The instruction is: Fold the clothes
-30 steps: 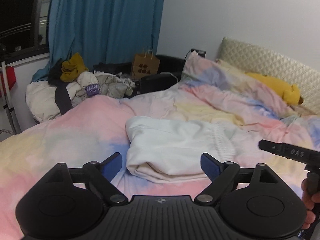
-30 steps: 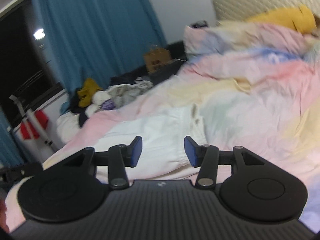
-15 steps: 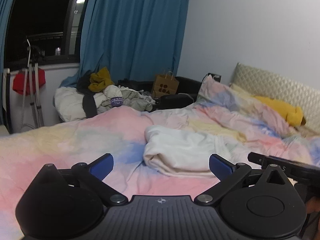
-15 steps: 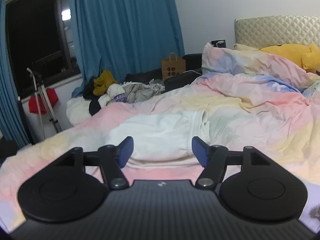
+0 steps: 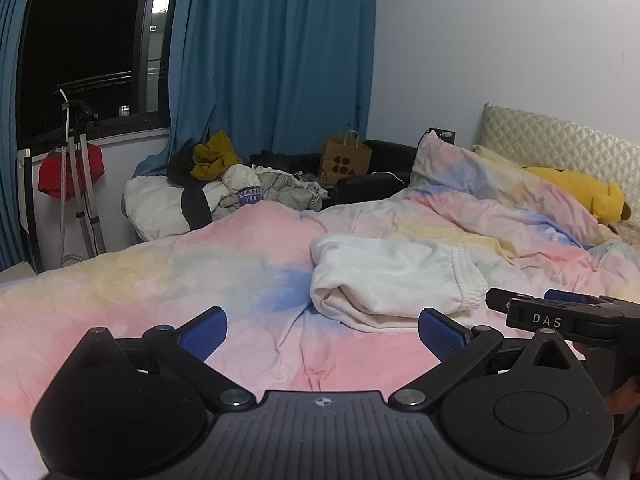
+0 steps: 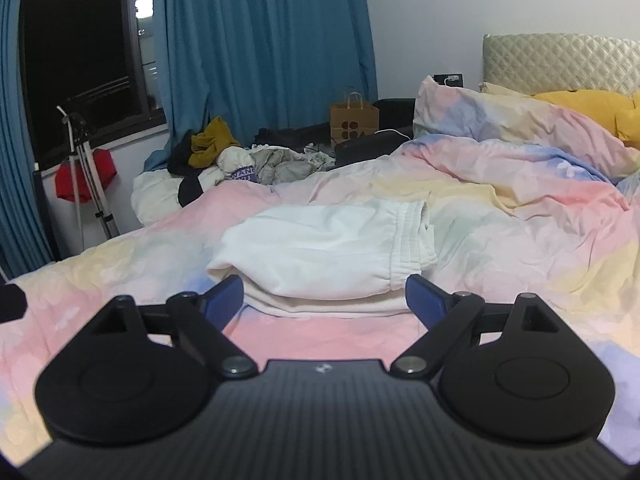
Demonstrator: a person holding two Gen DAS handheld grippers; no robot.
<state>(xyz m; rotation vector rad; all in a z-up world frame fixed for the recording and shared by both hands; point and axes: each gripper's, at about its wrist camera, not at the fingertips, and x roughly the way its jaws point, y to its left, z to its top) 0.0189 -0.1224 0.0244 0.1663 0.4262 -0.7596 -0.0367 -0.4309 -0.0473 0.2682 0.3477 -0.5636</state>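
The white garment (image 5: 386, 280) lies folded into a compact stack on the duvet (image 5: 160, 280), near the middle of the bed, elastic waistband to the right in both views. It rests free; nothing touches it.

Left gripper (image 5: 322, 330): jaws spread wide, empty, over bare duvet just short of the garment's near left corner. Right gripper (image 6: 324, 300): jaws opening, already wide, nothing between the pads; the garment's (image 6: 324, 248) near edge shows just beyond the gap. The right gripper also shows at the right edge of the left view (image 5: 560, 312), beside the waistband.

Judged status: the fold appears complete or nearly so, and both grippers stand clear of the cloth.

Risks from here:
- Stack collapse. The near edge shows several loose layers. A pad that catches only the top layer lifts it and undoes the fold.
- Duvet pickup. The duvet is soft and creased beneath the stack. Jaws that close too low pinch bedding along with the garment.
- Gripper contact. The two grippers stand close at the right side; a converging reach could bring them together.
- Slide. A one-sided push skews the stack on the soft surface.
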